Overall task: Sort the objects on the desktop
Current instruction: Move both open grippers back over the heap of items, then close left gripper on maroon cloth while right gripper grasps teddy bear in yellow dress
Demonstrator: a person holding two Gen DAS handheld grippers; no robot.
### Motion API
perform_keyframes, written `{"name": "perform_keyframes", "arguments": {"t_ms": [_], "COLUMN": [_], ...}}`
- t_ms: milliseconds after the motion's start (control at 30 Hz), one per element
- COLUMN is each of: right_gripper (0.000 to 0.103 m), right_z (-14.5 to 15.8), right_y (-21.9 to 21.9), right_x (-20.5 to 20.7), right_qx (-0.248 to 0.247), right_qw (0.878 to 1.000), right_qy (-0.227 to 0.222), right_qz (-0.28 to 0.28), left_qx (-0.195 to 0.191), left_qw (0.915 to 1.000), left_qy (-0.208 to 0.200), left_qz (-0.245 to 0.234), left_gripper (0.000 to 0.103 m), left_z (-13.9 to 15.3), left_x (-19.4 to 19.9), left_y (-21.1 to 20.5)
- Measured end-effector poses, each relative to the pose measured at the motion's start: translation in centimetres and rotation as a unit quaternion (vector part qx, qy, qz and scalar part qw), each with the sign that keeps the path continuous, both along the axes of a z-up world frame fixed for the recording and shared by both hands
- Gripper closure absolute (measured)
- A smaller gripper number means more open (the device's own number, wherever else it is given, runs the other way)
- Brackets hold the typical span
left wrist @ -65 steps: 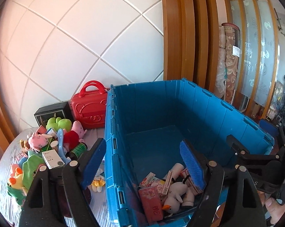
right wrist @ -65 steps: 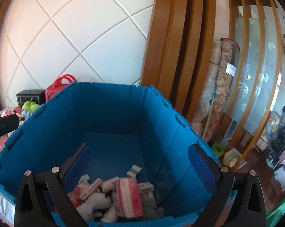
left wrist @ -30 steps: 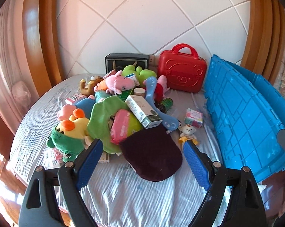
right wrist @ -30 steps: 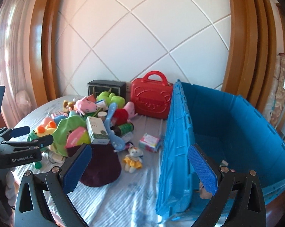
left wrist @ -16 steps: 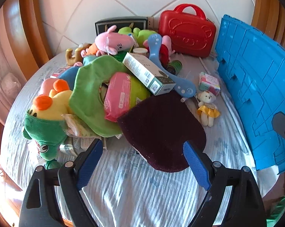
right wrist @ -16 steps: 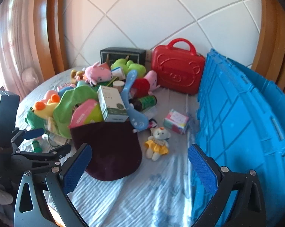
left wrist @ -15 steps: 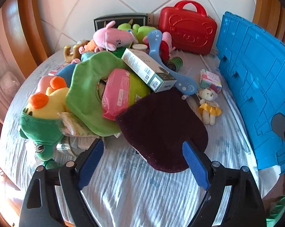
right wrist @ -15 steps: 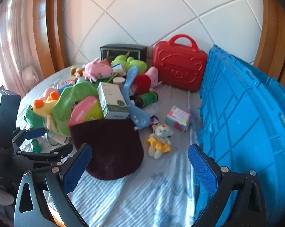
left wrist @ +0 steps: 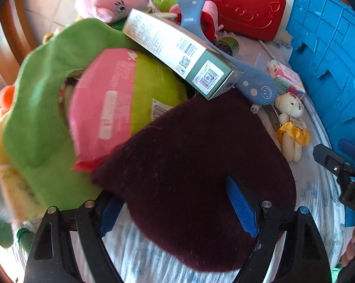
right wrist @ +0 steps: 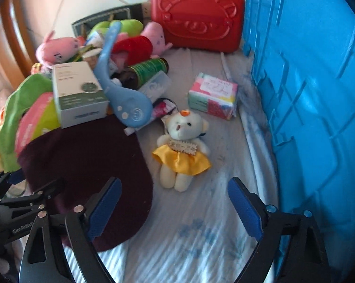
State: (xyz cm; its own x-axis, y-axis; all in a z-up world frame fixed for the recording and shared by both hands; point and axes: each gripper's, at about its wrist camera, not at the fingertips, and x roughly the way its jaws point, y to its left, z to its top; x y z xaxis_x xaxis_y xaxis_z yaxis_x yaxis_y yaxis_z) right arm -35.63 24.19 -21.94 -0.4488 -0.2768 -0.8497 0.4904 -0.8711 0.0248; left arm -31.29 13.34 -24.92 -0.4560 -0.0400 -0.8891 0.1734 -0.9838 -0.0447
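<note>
Left wrist view, tool: the left tool [left wrist: 177, 208] is spread wide and holds nothing; its blue pads straddle the near part of a dark maroon cloth [left wrist: 196, 155], the left pad at the cloth's edge, the right pad over its surface.
Left wrist view, pile: the cloth lies on the striped tabletop [left wrist: 135, 257], its far edge tucked under a white-and-green carton [left wrist: 177, 49] and touching a pink packet [left wrist: 104, 108] and a green plush [left wrist: 45, 99].
Left wrist view, step: reaching for the next thing to sort, most likely the cloth.
Left wrist view, next move: lower onto the cloth and pinch a fold; expect the carton and the blue massage hammer [left wrist: 255, 87] resting on its far edge to slide when it is pulled.

Right wrist view, tool: the right tool [right wrist: 177, 204] is also wide and empty, low over bare tabletop just in front of a small teddy bear in a yellow skirt [right wrist: 183, 148].
Right wrist view, step: lined up on the bear, not yet touching it.
Right wrist view, next move: advance until the pads flank the bear, then close.
Right wrist view, destination: the blue crate [right wrist: 314, 82] stands just to the right, only its outer wall showing.

Seen only from the right wrist: a green can [right wrist: 149, 69], the front of the tissue pack [right wrist: 212, 95], all of the red case [right wrist: 198, 14], and bare tabletop between bear and cloth.
Seen only from the left wrist: the carton's barcode side and the packet's full length.
</note>
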Motion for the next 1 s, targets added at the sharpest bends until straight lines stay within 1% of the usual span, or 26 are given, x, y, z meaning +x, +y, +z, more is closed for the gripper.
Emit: {"name": "perform_keyframes", "arguments": {"t_ms": [67,167,267,333,367,400,433,467,500,600,700,833,1000], "right_gripper": [0.013,0.013,0.013,0.013,0.013,0.022,0.036,0.053,0.067,0.068,0.068,0.068,0.068], "right_z": [-1.3,-3.0,-4.7,-5.5,-5.9,-6.3,-6.6,-6.9,-6.8,-5.7,-3.8,-0.5,3.3], "right_y": [-0.2,-0.7,-1.4,-1.7,-1.9,-2.0,-2.2,-2.3,-2.4,-2.4,-2.3,-1.9,-1.4], "right_x": [-1.1,-2.9,-4.4,-5.3,-5.7,-5.9,-6.2,-6.2,-6.0,-5.2,-3.9,-1.7,0.8], "right_qx": [0.004,0.011,0.026,0.030,0.032,0.033,0.034,0.036,0.042,0.042,0.038,0.025,0.007], "right_qw": [1.000,0.999,0.999,0.999,0.998,0.998,0.998,0.998,0.998,0.999,0.999,0.999,0.998], "right_qy": [-0.009,-0.019,-0.023,-0.027,-0.031,-0.035,-0.040,-0.044,-0.039,-0.027,-0.003,0.026,0.052], "right_qz": [-0.012,-0.024,-0.030,-0.033,-0.033,-0.032,-0.028,-0.024,-0.021,-0.013,-0.004,0.009,0.025], "left_qx": [0.010,0.035,0.037,0.044,0.050,0.054,0.057,0.060,0.063,0.058,0.053,0.042,0.025], "left_qw": [0.9999,0.9989,0.9986,0.9980,0.9977,0.9975,0.9974,0.9971,0.9969,0.9970,0.9969,0.9966,0.9933], "left_qy": [0.004,0.009,0.014,0.016,0.014,0.015,0.015,0.016,0.017,0.024,0.032,0.051,0.099], "left_qz": [-0.009,-0.029,-0.036,-0.041,-0.043,-0.042,-0.042,-0.043,-0.043,-0.045,-0.048,-0.050,-0.054], "left_gripper": [0.019,0.019,0.021,0.030,0.032,0.036,0.042,0.045,0.053,0.077,0.081,0.092,0.092], "left_z": [-0.3,-0.8,-0.9,-0.8,-0.7,-0.6,-0.5,-0.3,-0.1,1.0,2.2,4.5,8.5], "left_x": [-0.8,-1.7,-1.8,-1.9,-2.0,-2.0,-1.9,-1.8,-1.6,-1.0,-0.1,1.8,4.2], "left_y": [0.2,0.2,0.4,0.4,0.3,0.2,0.1,0.1,0.0,0.1,0.3,0.7,1.3]}}
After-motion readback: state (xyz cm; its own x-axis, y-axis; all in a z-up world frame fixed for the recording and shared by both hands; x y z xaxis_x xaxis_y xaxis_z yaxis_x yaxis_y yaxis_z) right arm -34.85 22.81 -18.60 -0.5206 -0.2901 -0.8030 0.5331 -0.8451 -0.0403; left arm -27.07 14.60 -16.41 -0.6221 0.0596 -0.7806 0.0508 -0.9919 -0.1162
